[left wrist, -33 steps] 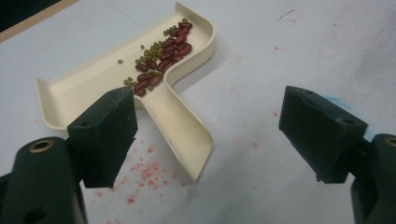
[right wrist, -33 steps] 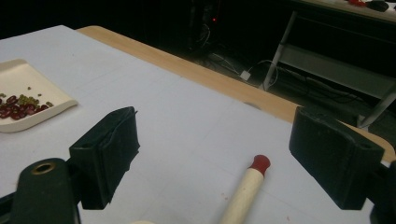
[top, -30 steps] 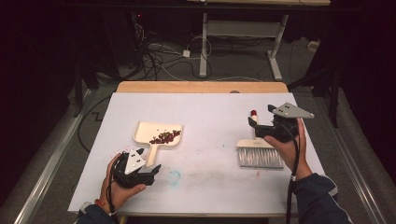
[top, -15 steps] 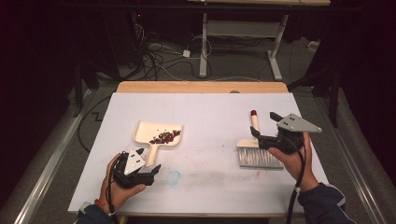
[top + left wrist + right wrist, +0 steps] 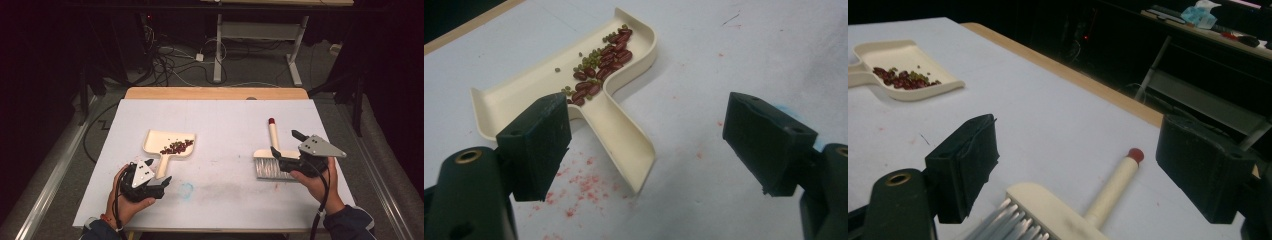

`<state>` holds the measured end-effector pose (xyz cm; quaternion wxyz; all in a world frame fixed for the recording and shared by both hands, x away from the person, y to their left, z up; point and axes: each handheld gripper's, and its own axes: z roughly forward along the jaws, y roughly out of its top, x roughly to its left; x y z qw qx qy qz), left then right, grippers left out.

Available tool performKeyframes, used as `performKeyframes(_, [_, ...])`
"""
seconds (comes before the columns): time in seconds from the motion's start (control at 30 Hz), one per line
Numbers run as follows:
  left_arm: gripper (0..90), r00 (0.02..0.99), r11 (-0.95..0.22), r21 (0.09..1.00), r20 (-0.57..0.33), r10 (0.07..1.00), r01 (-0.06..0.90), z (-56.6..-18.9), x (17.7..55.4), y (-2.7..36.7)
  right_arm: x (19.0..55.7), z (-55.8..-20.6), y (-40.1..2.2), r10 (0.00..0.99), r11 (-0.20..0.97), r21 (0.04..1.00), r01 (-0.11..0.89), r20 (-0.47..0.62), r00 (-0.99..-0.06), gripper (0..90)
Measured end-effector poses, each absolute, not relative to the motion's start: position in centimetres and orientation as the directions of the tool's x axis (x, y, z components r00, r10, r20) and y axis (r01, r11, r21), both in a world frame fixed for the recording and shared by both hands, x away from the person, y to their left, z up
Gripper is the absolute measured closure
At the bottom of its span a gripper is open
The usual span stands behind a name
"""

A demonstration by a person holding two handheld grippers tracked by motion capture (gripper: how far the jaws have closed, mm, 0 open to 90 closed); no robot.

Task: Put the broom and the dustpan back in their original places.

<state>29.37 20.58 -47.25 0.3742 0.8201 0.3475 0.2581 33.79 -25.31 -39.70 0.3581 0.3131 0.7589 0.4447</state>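
Note:
A cream dustpan (image 5: 167,141) lies left of the table's middle, with red and green beans (image 5: 176,147) piled in its pan. Its handle (image 5: 624,135) points toward my left gripper (image 5: 161,183), which stands open just short of the handle's end. In the left gripper view the left gripper (image 5: 649,145) has its jaws wide apart with nothing between them. A cream brush (image 5: 271,161) with a red-tipped handle lies flat at the right. Just right of the brush head is my right gripper (image 5: 286,144). The right gripper (image 5: 1083,170) is open, with the brush (image 5: 1058,212) lying ahead of its jaws.
The white table top (image 5: 225,120) has a wooden far edge (image 5: 215,93). Faint red and blue smudges (image 5: 186,189) mark the surface near the left hand. Dark floor with cables and a desk frame (image 5: 255,45) lies beyond the table.
My right gripper has drawn back toward the near edge, from over the brush handle to beside the brush head. The brush, dustpan and left gripper have stayed put.

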Motion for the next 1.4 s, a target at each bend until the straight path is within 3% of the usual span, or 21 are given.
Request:
performKeyframes(0.77, [19.2,0.613,-0.487,0.792,0.188,0.767,0.367,-47.0,29.0,20.9,29.8,-45.6,-26.6,0.76,0.443,0.875,0.196,-0.25,-0.6,18.3])
performKeyframes(1.4, [19.2,0.626,-0.509,0.789,0.211,0.75,0.343,-47.0,28.6,20.9,29.4,-45.4,-26.1,0.757,0.466,0.865,0.186,-0.282,-0.589,18.8])
